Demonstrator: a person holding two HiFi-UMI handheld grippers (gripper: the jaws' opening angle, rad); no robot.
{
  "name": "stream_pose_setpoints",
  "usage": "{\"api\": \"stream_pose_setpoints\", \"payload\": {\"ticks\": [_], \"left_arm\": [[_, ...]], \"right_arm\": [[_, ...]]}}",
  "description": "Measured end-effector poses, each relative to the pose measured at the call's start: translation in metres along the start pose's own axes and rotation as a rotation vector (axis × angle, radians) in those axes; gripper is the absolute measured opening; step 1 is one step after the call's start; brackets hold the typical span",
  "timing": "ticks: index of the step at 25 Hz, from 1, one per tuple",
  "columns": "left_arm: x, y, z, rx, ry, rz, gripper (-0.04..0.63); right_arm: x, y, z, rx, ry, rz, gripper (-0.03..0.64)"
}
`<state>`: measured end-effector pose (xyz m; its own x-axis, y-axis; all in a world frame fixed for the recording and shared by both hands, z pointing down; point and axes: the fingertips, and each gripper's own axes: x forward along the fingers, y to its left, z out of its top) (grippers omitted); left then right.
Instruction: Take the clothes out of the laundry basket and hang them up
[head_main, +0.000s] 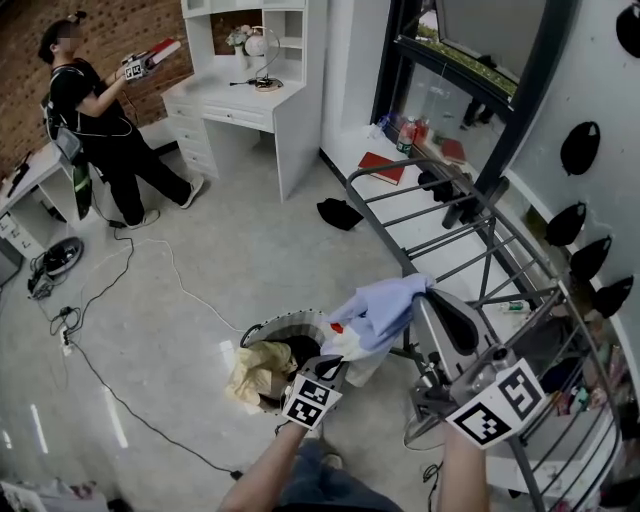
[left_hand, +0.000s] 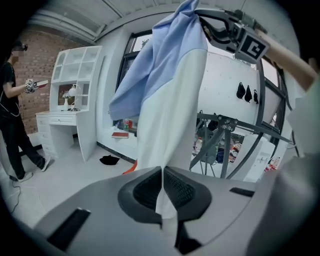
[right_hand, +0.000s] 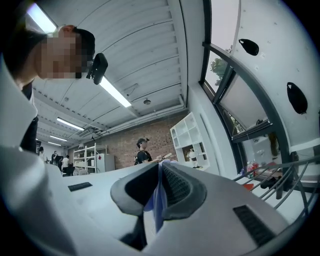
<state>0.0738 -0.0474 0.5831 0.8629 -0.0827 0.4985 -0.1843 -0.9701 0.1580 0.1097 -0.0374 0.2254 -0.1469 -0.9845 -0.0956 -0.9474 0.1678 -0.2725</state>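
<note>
Progress looks early. In the head view a blue-and-white garment (head_main: 375, 315) hangs in the lower middle of the frame. It is stretched between the left gripper (head_main: 335, 368) below and the right gripper (head_main: 428, 292) above. It is clear of the laundry basket (head_main: 262, 328) and just beside the drying rack (head_main: 470, 235) at the right, not yet on any bar. The basket, at lower centre, holds a pale yellow cloth (head_main: 255, 372) with something dark beside it, so I judge at least that much is left to hang.

In the left gripper view the jaws are closed on the garment's white lower part at bottom centre. From there the cloth rises to the right gripper at the top of the frame.

In the right gripper view the jaws pinch a blue fold of the same garment at bottom centre.
</note>
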Motion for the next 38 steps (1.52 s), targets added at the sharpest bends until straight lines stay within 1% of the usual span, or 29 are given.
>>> {"api": "stream_pose_setpoints", "payload": {"ticks": [3, 5, 8, 10, 14, 17, 21, 24, 26, 28, 31, 33, 36, 38], "left_arm": [[-0.003, -0.002, 0.007, -0.027, -0.017, -0.036, 0.025], [-0.011, -0.001, 0.015, -0.025, -0.030, -0.052, 0.024], [-0.028, -0.001, 0.035, 0.018, -0.061, -0.067, 0.023], [-0.044, -0.003, 0.056, 0.042, -0.096, -0.076, 0.023], [-0.077, -0.016, 0.116, 0.124, -0.190, -0.114, 0.023], [-0.093, -0.040, 0.163, 0.203, -0.249, -0.165, 0.023], [-0.107, -0.078, 0.221, 0.238, -0.328, -0.270, 0.023], [-0.113, -0.107, 0.259, 0.289, -0.371, -0.345, 0.023], [-0.114, -0.130, 0.283, 0.322, -0.396, -0.422, 0.023], [-0.113, -0.153, 0.305, 0.337, -0.417, -0.504, 0.023], [-0.110, -0.192, 0.336, 0.364, -0.437, -0.621, 0.023], [-0.105, -0.223, 0.352, 0.393, -0.432, -0.694, 0.023], [-0.094, -0.274, 0.372, 0.454, -0.430, -0.791, 0.023], [-0.084, -0.306, 0.384, 0.486, -0.437, -0.843, 0.023]], "right_arm": [[-0.014, -0.004, 0.007, -0.001, -0.025, -0.034, 0.026], [-0.027, -0.007, 0.014, 0.006, -0.053, -0.061, 0.027], [-0.049, -0.011, 0.027, 0.008, -0.101, -0.107, 0.028], [-0.066, -0.013, 0.038, -0.007, -0.125, -0.144, 0.028], [-0.100, -0.012, 0.058, -0.047, -0.163, -0.227, 0.028], [-0.125, -0.016, 0.066, -0.064, -0.178, -0.291, 0.028], [-0.158, -0.020, 0.073, -0.118, -0.177, -0.398, 0.028], [-0.183, -0.021, 0.079, -0.153, -0.193, -0.487, 0.028], [-0.202, -0.021, 0.085, -0.177, -0.210, -0.562, 0.028], [-0.222, -0.020, 0.093, -0.210, -0.228, -0.644, 0.028], [-0.253, -0.022, 0.110, -0.241, -0.258, -0.738, 0.028], [-0.278, -0.022, 0.124, -0.257, -0.279, -0.805, 0.028], [-0.322, -0.016, 0.144, -0.301, -0.301, -0.937, 0.028], [-0.349, -0.014, 0.153, -0.334, -0.288, -1.024, 0.028]]}}
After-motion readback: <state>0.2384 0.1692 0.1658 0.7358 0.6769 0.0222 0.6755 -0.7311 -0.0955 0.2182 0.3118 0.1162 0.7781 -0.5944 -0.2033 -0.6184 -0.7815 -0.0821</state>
